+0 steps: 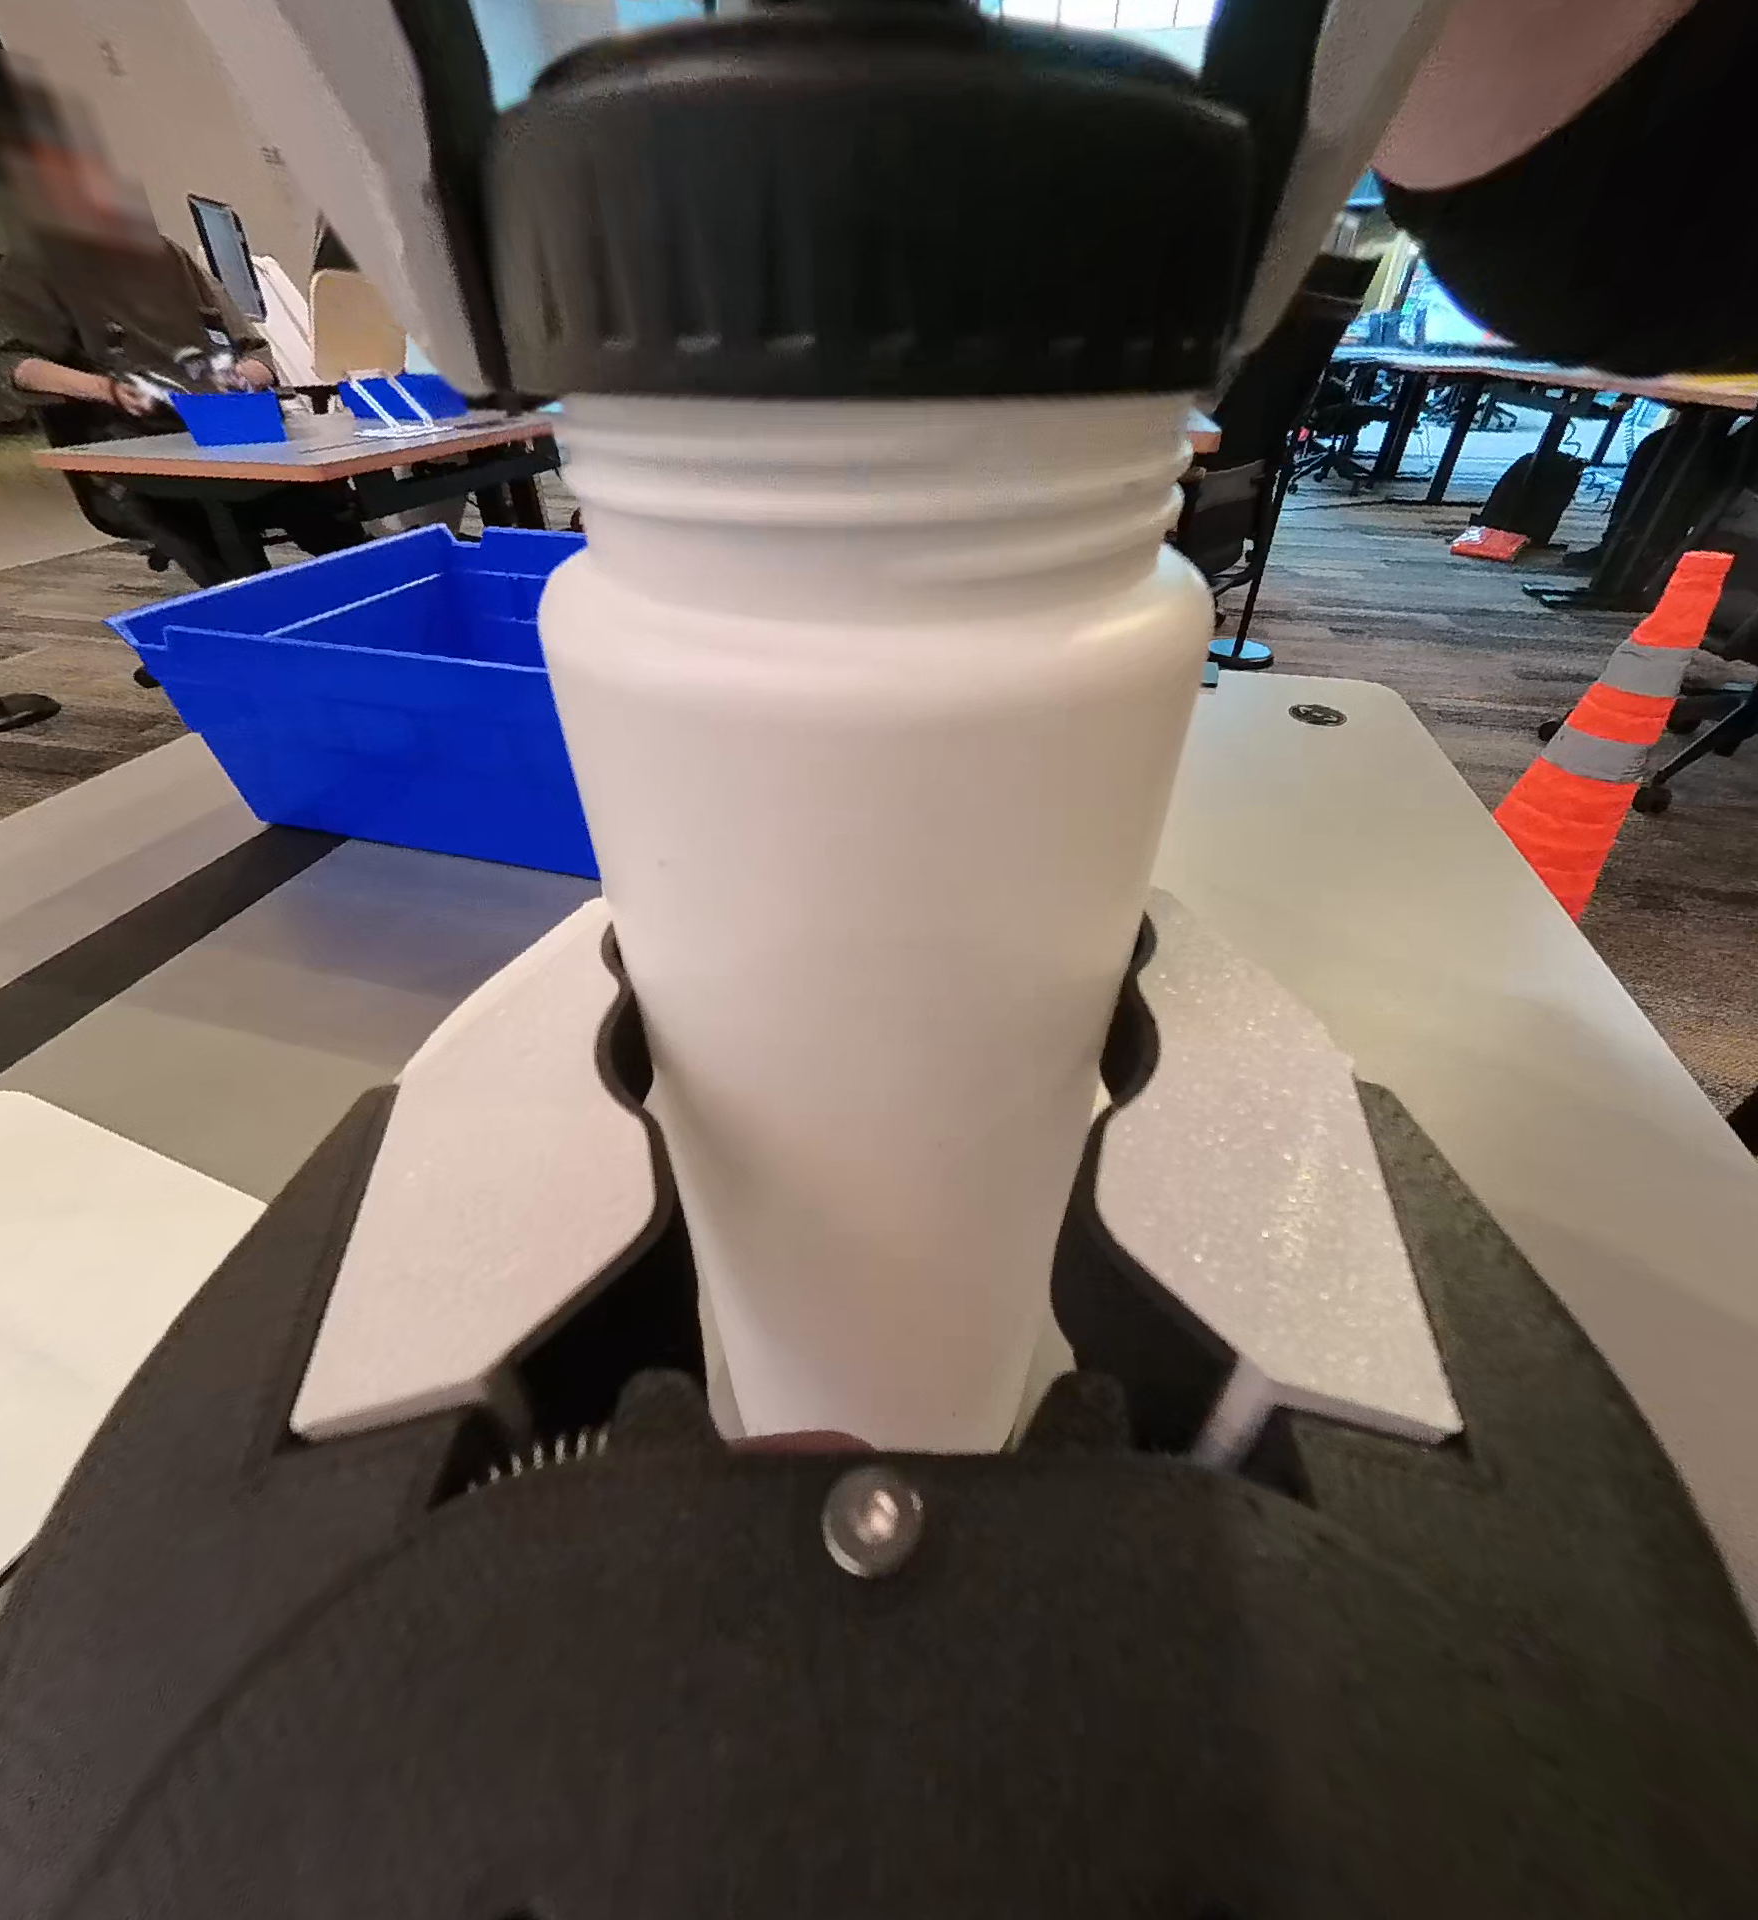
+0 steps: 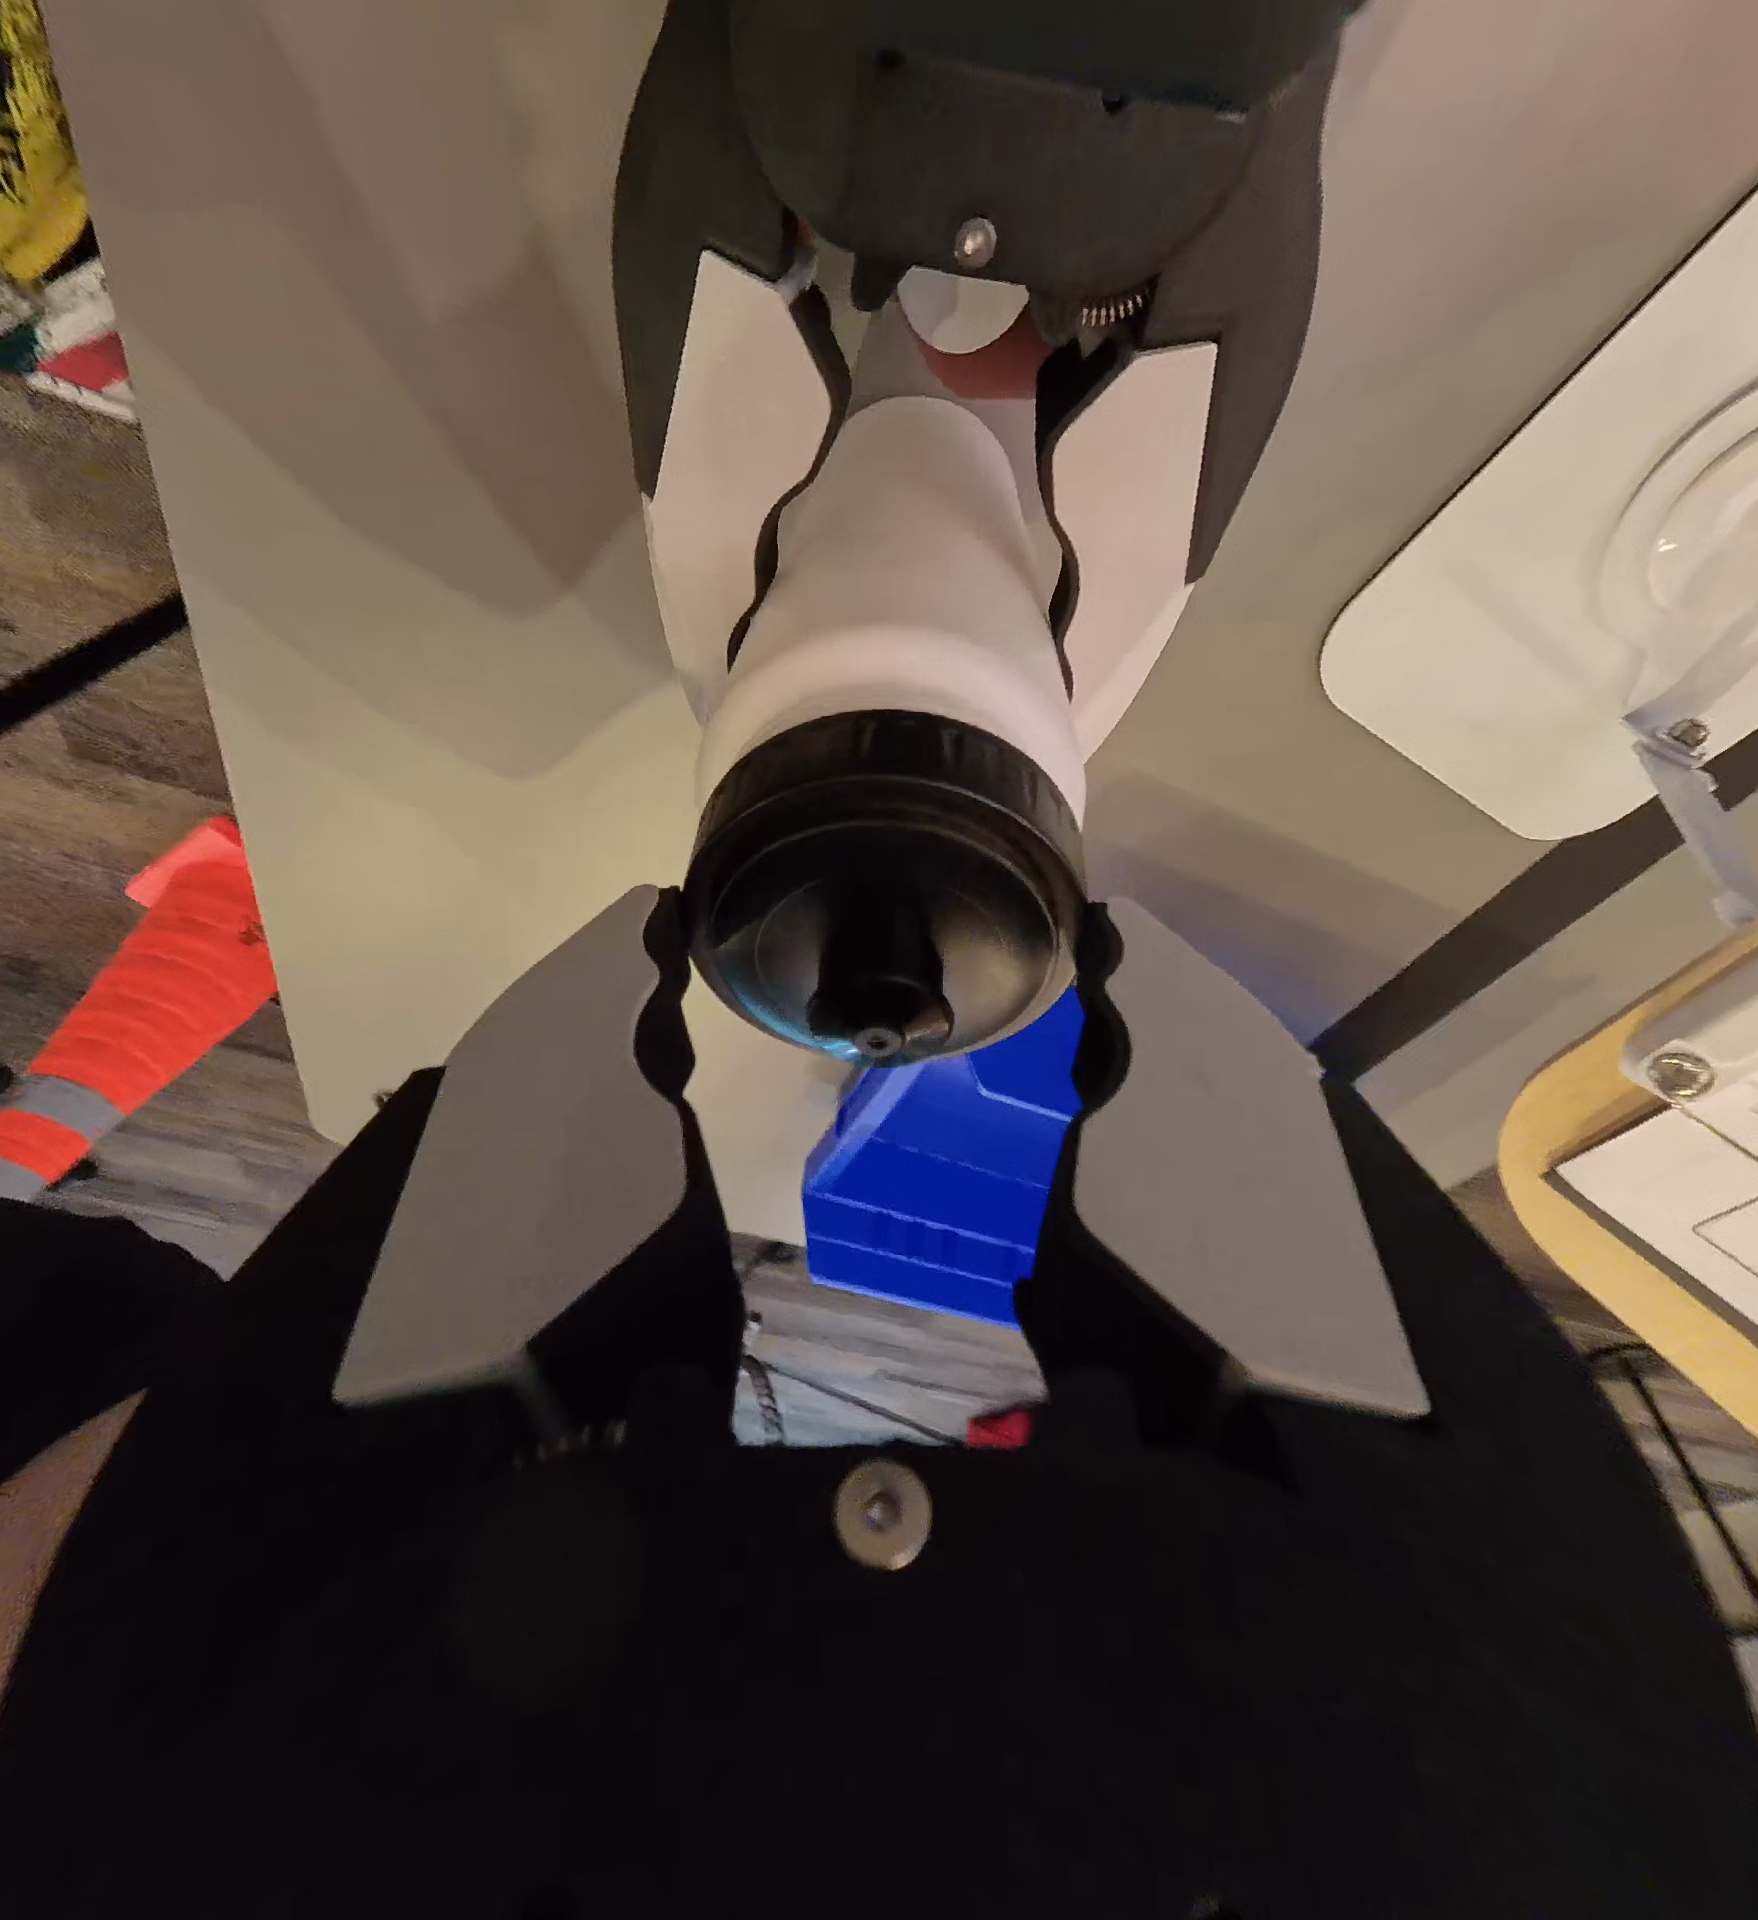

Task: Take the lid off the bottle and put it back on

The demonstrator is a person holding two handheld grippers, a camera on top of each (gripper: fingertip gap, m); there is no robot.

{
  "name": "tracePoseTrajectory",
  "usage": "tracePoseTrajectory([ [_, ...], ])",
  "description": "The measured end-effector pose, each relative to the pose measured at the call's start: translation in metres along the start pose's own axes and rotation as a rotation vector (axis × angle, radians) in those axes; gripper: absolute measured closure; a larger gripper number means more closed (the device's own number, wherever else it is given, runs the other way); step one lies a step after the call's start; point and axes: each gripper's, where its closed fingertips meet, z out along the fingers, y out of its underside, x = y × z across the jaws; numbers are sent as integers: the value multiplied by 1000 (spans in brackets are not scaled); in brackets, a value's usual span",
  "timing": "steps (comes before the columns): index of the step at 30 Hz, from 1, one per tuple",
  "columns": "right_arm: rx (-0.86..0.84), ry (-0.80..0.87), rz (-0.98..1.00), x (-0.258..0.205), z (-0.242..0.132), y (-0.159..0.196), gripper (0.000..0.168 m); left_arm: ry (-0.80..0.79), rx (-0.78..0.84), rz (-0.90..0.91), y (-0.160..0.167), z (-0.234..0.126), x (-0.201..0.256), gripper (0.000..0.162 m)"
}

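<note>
Room: big office space with patterned carpet, desks and dark chairs far behind the bottle.
Table (image 1: 1374, 883): pale grey top under the bottle, with a dark stripe across it.
Bottle (image 1: 875, 935): white plastic, held up above the table, its ribbed neck showing just under the lid.
Lid (image 1: 870, 229): black, with ridges round its edge and a small spout on top; it sits on the bottle's neck. I cannot tell if it is screwed tight or loose.
Left gripper (image 1: 880, 997): its 2 fingers are squeezed against the bottle's lower body, 1 on each side.
Right gripper (image 2: 880, 971): comes at the bottle from the top end; its 2 fingertips press on the lid's rim, 1 on each side.
Blue bin (image 1: 366, 707): open box on the table, behind the bottle.
Orange cone (image 1: 1623, 727): on the carpet beyond the table's edge, well apart from the bottle.
Person (image 1: 127, 312): sits at a far desk behind the bottle.
</note>
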Motion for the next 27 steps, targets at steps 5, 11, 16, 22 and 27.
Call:
tracePoseTrajectory([
  [5, -96, 10, -78, -1, 2, -1, 96, 5, 0, 1, 0, 1, 1, 76],
  [11, -126, 9, -53, -1, 5, -4, 96, 4, 4, 0, 0, -1, 1, 76],
  [16, -64, -54, 182, -3, 5, -6, 95, -3, 2, 1, 0, 0, 1, 76],
  [22, 22, -7, 243, 1, 3, -6, 71, -8, -1, 1, 0, 0, 0, 76],
  [27, 120, 58, 79, -2, -12, -13, 84, -9, 1, 1, 0, 0, 0, 76],
])
